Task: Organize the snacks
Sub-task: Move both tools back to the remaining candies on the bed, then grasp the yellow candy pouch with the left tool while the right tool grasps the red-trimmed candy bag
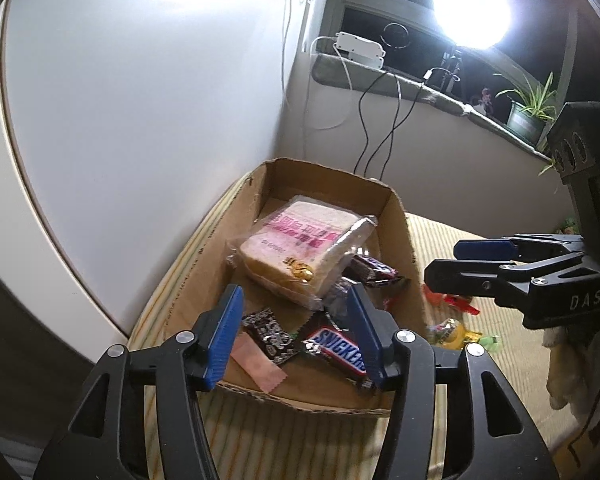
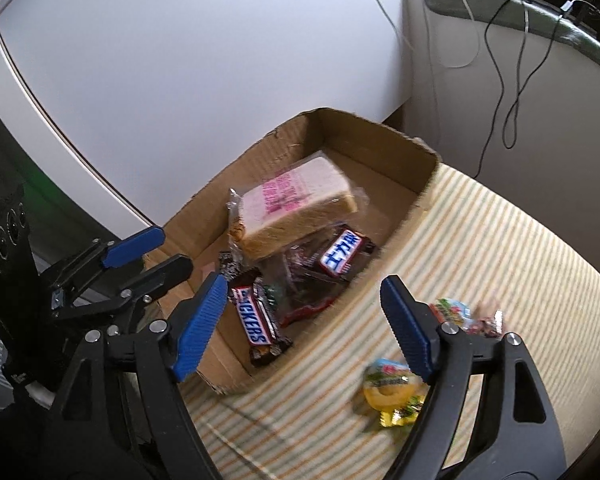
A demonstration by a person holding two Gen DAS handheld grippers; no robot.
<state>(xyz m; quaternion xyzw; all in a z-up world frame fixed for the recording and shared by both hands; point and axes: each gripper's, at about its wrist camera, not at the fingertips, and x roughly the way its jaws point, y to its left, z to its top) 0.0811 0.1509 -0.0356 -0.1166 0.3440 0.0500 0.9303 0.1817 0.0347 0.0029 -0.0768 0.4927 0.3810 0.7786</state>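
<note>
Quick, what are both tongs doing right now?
Left tongs: open, holding nothing, over the box.
Right tongs: open, holding nothing.

- One cardboard box [image 2: 422, 184];
- one wrapped sandwich [image 2: 300, 204] in it;
- two Snickers bars [image 2: 256, 322] in the box, one English-labelled, one with a Chinese label [image 2: 342, 256];
- one dark patterned packet [image 1: 270, 338] and one pink wafer-like packet [image 1: 256, 364] there;
- at least three small bright sweets [image 2: 392, 390] outside the box; blur hides an exact count;
- two grippers [image 1: 296, 336]; [image 2: 304, 324].
</note>
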